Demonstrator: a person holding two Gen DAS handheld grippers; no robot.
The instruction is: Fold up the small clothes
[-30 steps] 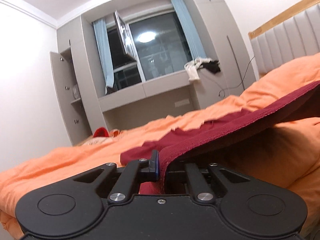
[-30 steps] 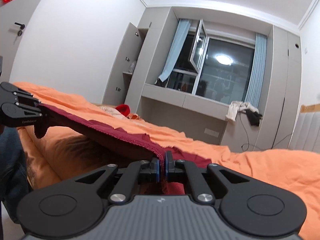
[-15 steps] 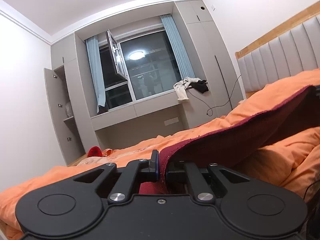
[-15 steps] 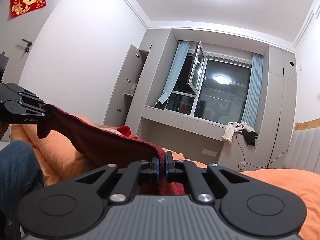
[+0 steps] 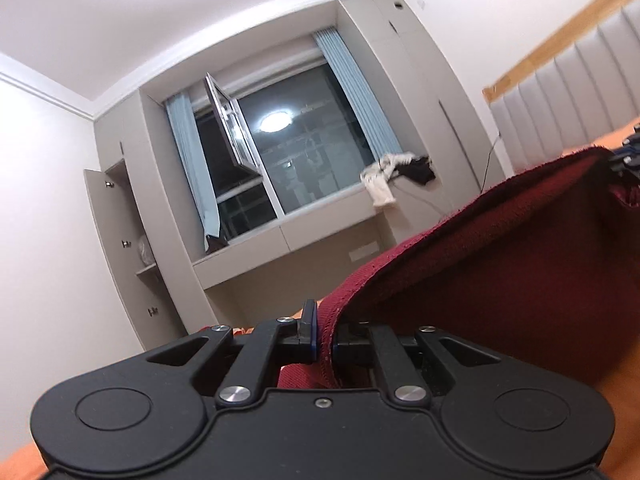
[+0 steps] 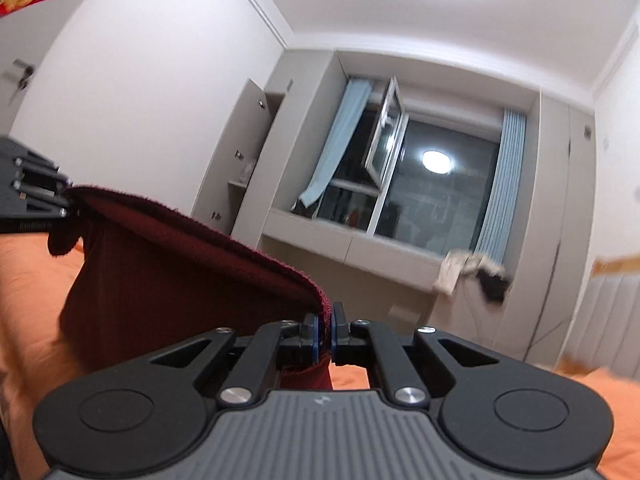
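A dark red knitted garment (image 5: 500, 264) hangs in the air, stretched between both grippers. My left gripper (image 5: 325, 338) is shut on one end of its top hem. In the right wrist view my right gripper (image 6: 325, 334) is shut on the other end, and the red garment (image 6: 168, 276) sags down from the hem. The left gripper (image 6: 68, 196) shows at the left edge of that view, pinching the cloth. The right gripper (image 5: 624, 164) peeks in at the right edge of the left wrist view. The garment's lower part is hidden below the gripper bodies.
An orange bedspread (image 6: 32, 312) lies under the garment. A padded grey headboard (image 5: 568, 108) stands at the right. Ahead is a window (image 5: 296, 168) with a grey ledge, clothes (image 5: 394, 176) heaped on it, and an open cupboard (image 5: 120, 240) to its left.
Both grippers have risen with the red garment. It lay partly on the bed a second ago and now hangs off it, with far less bedspread in view.
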